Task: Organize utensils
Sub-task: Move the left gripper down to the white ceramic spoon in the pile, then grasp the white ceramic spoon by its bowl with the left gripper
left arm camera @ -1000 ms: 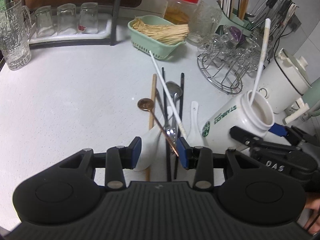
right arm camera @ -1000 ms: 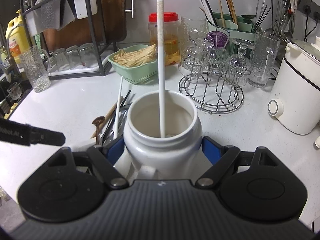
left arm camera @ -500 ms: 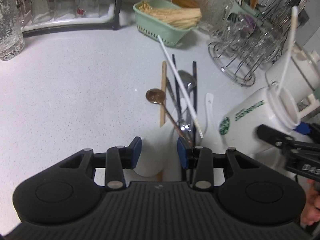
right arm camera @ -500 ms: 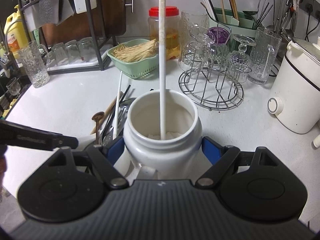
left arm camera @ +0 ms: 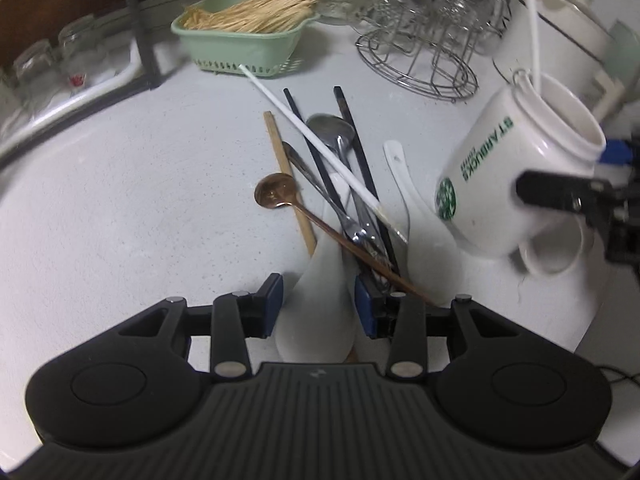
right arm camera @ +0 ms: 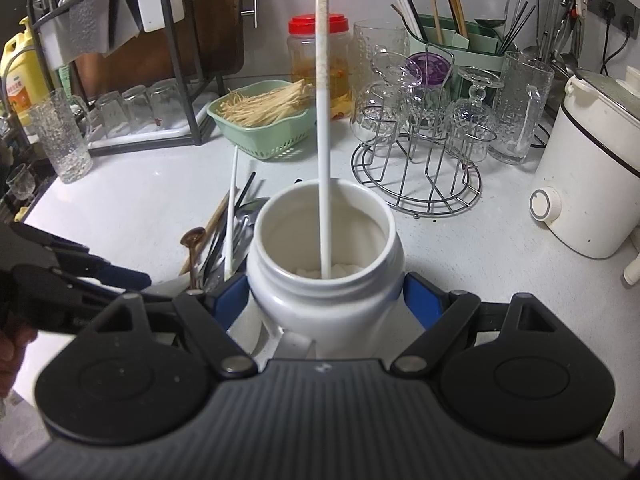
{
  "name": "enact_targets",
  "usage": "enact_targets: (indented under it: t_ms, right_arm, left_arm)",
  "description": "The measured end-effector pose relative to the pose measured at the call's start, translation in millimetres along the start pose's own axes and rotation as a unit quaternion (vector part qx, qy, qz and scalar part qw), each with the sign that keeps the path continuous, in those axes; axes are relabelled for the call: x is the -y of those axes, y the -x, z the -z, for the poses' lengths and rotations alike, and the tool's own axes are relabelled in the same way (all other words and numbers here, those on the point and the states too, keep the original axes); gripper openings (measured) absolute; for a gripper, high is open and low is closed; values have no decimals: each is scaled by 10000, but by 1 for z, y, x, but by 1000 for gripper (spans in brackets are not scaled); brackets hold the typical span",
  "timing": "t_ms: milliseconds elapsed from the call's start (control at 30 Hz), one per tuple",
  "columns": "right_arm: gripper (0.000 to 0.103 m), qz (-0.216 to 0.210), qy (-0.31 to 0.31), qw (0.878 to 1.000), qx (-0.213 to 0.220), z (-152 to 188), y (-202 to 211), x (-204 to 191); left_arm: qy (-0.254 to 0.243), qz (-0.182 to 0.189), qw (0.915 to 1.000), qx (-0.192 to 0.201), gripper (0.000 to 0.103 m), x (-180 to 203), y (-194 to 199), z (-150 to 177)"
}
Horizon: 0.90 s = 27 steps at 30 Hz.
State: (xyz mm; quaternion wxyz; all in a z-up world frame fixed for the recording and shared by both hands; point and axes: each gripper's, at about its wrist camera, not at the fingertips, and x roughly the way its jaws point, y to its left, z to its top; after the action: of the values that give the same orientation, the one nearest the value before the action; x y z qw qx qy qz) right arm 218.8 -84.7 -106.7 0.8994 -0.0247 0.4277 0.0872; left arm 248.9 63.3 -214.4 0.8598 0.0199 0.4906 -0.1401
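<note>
white spoon [left arm camera: 320,312] bowl hidden under left gripper [left arm camera: 319,307].

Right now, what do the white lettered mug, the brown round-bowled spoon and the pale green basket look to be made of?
White lettered mug: glazed ceramic by its glossy, thick rim. Brown round-bowled spoon: probably copper-toned metal, since its bowl shines. Pale green basket: matte moulded plastic with slotted walls.

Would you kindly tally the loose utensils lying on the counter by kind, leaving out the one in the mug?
White chopstick: 1
Black chopsticks: 2
Wooden chopstick: 1
Silver spoons: 2
Copper-coloured spoon: 1
White ceramic soup spoons: 2
Total: 9
</note>
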Motion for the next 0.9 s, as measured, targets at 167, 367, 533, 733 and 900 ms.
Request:
enact_targets:
  t_ms: [167,367,533,733,900]
  right_arm:
    - [86,49,-87,9999,19,1,1,0]
    - [86,94,-118,9999,56,2,1,-2]
    - [86,136,-162,9997,78,4,2,-2]
    - [86,156,-182,9996,141,6,2,-3]
    - [86,164,-199,9995,157,6,2,-3]
  left_arm:
    - [-183,127,9997,-96,48,1,-3,4]
    - [-500,0,9986,-185,59,12,-5,6]
    - [-716,-113,9971,-217,62,21,-6,8]
    - [-780,-92,9962,-370,48,21,-5,4]
    - [-816,-43,9956,-456,48,19,-2,2]
